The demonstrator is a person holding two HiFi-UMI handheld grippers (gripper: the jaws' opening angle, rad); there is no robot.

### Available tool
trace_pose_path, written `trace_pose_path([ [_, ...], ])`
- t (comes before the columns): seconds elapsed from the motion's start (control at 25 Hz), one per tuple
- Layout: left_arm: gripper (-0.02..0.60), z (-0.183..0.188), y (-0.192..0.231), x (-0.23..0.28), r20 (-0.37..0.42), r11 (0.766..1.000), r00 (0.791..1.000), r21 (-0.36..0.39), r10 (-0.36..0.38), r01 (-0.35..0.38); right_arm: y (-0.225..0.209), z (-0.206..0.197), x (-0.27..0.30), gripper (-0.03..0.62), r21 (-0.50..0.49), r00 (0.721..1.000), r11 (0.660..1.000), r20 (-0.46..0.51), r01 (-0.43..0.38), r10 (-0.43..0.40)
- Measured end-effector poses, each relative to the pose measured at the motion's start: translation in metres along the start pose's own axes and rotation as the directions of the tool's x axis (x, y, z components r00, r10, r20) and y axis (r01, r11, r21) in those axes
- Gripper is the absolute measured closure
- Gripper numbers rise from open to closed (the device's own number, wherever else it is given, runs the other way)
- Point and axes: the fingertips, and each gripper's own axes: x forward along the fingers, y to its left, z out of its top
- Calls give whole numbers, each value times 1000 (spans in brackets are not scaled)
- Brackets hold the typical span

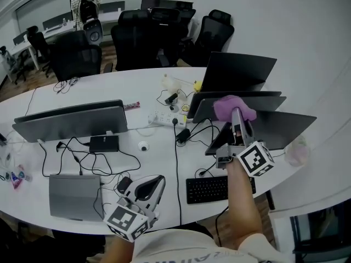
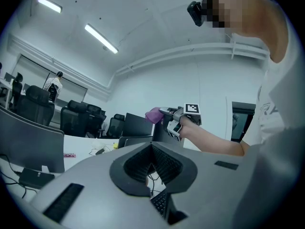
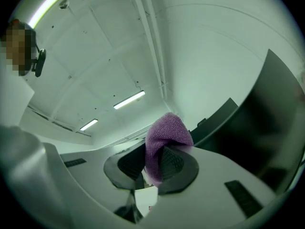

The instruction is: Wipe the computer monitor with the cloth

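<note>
A purple cloth (image 1: 233, 108) is pinched in my right gripper (image 1: 237, 115), which is shut on it. In the head view the cloth rests at the top edge of a dark monitor (image 1: 282, 128) on the right of the white table, seen from behind. The right gripper view has the cloth (image 3: 167, 136) bulging out of the shut gripper (image 3: 155, 168), with the dark monitor panel (image 3: 279, 123) close on the right. My left gripper (image 1: 155, 182) hangs low by the table's front edge, shut and empty. The left gripper view, past its own gripper (image 2: 151, 151), catches the cloth (image 2: 153, 114) held high.
Two more monitors (image 1: 237, 72) stand behind the first. A black keyboard (image 1: 211, 189) lies near the front edge, amid cables and a power strip (image 1: 164, 118). A pair of monitors (image 1: 71, 122) and a grey laptop (image 1: 74, 196) sit at left. Office chairs (image 1: 148, 34) and a person (image 1: 85, 1) are far behind.
</note>
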Motion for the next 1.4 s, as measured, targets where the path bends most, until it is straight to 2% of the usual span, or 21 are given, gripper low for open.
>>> trace_pose_path([
  [0.16,577,-1,-3,0,1,1000,1000,3,-5,5,8,32,0,540,-100,999,994,23,-34,36],
  [0.28,577,3,-3,2,18,1000,1000,-8,-6,6,11,44,0,540,-173,998,983,3,-57,59],
  [0.52,577,21,-3,11,51,1000,998,15,-27,26,20,55,3,540,-341,997,937,-14,-79,78],
  [0.8,577,39,-18,36,92,998,995,38,36,-40,9,54,15,540,-407,990,902,-45,-140,133],
  [1.0,577,46,-41,60,96,996,993,53,68,-74,-7,40,18,539,-535,983,826,-134,-178,126],
  [1.2,577,52,-60,80,104,991,990,82,97,-106,-25,24,18,540,-593,964,769,-239,-239,116],
  [1.4,577,53,-74,101,115,985,985,105,126,-138,-36,14,16,539,-707,945,644,-318,-292,79],
])
